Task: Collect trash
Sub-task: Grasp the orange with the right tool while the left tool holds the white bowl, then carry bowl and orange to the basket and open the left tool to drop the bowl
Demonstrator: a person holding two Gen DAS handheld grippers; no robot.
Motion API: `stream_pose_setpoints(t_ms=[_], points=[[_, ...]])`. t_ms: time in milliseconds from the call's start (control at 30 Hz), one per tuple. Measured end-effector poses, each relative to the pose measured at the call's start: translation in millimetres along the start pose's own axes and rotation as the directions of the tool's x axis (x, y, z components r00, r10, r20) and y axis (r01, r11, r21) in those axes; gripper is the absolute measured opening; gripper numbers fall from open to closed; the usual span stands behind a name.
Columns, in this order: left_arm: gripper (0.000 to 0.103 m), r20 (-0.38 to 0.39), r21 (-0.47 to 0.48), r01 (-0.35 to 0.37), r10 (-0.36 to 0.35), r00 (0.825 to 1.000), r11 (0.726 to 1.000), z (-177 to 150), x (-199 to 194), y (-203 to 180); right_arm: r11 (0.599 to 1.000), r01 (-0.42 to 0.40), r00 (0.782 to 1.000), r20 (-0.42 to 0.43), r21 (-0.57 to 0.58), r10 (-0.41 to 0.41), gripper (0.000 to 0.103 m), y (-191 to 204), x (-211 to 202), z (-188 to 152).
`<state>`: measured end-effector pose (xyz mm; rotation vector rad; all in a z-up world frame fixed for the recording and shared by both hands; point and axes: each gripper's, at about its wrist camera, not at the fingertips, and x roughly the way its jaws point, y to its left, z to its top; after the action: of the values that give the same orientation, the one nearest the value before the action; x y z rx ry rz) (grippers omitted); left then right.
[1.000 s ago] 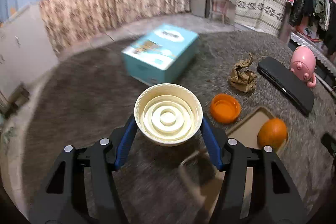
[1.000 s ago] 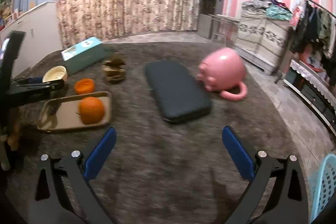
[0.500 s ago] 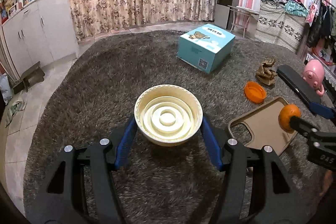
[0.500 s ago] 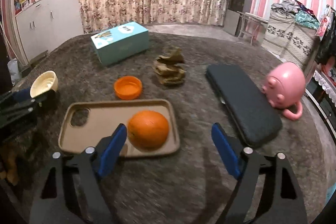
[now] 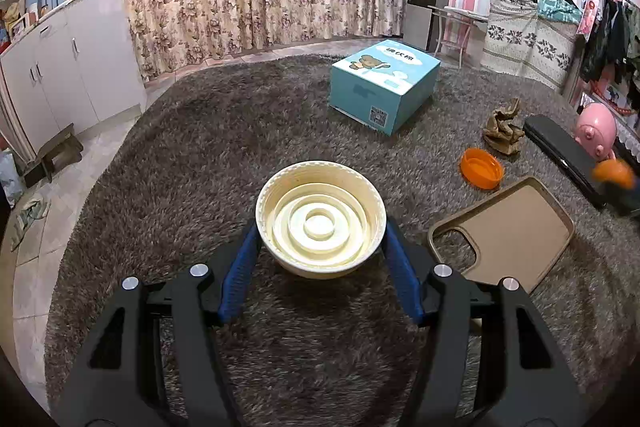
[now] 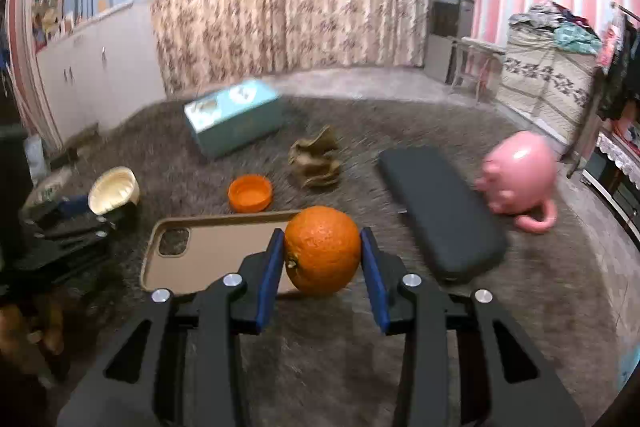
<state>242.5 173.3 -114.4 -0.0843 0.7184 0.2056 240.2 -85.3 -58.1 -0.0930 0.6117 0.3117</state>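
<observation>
My left gripper [image 5: 321, 231] is shut on a cream ribbed bowl [image 5: 321, 217] and holds it above the grey carpet; the bowl also shows in the right wrist view [image 6: 114, 190]. My right gripper [image 6: 322, 247] is shut on an orange [image 6: 322, 250], lifted off the tan phone case [image 6: 212, 253]. The orange shows at the far right of the left wrist view [image 5: 613, 173]. An orange plastic lid [image 6: 250, 192] and a crumpled brown paper [image 6: 316, 163] lie on the carpet beyond the phone case.
A teal box [image 5: 384, 85] stands at the back of the carpet. A black flat case [image 6: 440, 213] and a pink pig-shaped mug [image 6: 520, 173] lie to the right. White cabinets [image 5: 60, 67] line the left wall, a clothes rack the right.
My right gripper has moved in over the phone case, closed on the orange and lifted it. My left gripper still holds the bowl.
</observation>
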Motion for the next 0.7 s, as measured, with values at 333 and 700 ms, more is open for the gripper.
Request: stream_pose_setpoints(t_ms=[333, 700], points=[[0.060, 0.074, 0.041, 0.018, -0.021, 0.997, 0.999, 6, -44, -35, 0.978, 0.193, 0.976, 0.089, 0.073, -0.200, 0.038, -95, -105, -21], [0.060, 0.184, 0.229, 0.212, -0.256, 0.949, 0.950, 10, -119, -176, 0.865, 0.431, 0.883, 0.075, 0.258, -0.462, 0.038, -207, -214, -77]])
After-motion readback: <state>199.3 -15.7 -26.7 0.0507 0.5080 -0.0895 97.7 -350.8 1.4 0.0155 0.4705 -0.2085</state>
